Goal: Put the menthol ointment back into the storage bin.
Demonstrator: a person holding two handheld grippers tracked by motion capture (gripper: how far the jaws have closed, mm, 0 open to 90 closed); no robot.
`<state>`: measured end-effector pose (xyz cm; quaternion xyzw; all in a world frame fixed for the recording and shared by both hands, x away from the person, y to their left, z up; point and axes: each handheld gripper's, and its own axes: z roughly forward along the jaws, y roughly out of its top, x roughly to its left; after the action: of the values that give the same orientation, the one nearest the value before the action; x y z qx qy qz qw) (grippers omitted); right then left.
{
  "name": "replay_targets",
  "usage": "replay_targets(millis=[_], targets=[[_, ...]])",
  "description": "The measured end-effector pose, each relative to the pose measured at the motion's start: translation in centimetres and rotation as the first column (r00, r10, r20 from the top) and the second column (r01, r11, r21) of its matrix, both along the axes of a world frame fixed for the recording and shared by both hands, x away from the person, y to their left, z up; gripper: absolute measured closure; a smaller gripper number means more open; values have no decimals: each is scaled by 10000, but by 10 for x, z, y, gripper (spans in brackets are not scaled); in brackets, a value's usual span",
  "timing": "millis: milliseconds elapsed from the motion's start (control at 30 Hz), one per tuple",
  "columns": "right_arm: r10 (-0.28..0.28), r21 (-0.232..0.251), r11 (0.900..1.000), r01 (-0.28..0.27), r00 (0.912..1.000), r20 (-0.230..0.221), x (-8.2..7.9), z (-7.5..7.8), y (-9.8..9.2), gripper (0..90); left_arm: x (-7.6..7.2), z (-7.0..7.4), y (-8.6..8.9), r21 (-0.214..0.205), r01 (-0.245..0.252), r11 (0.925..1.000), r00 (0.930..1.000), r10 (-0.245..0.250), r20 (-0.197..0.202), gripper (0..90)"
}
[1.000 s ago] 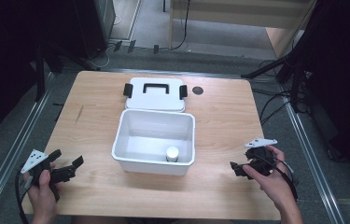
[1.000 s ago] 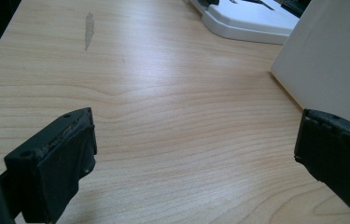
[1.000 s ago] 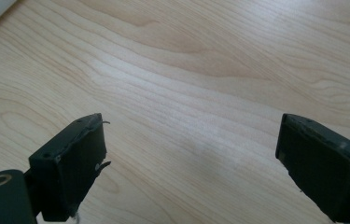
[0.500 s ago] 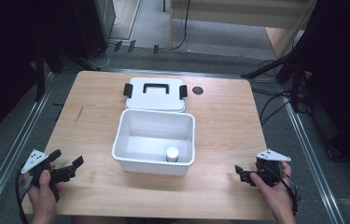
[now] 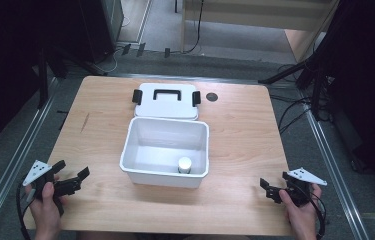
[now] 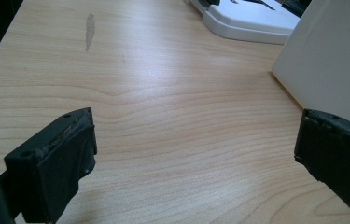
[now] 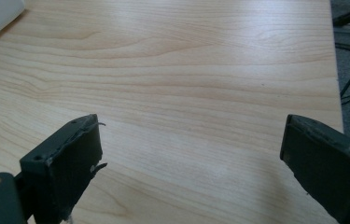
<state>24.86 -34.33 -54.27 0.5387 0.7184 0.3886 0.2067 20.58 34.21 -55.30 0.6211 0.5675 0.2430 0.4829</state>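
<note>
The right tongs have drawn back toward the near right corner of the table over the last second and now rest low there, jaws spread and empty. The left tongs sit unchanged at the near left, also spread. Between them the open white box holds a small white jar against its near wall, with the lid lying just behind. It looks like a pause, perhaps a finish.

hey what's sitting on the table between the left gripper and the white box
Nothing: in the high view the stretch between the left gripper and the white box is bare wood, and the left gripper view shows the same.
</note>
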Motion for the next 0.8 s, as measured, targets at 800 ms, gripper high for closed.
replay_targets(millis=[800], targets=[[-1350,1098,9862,1236,9854,1037,-12,-4,-18,74,1,0,0,-23,-24,10000,10000,24,-40,0]])
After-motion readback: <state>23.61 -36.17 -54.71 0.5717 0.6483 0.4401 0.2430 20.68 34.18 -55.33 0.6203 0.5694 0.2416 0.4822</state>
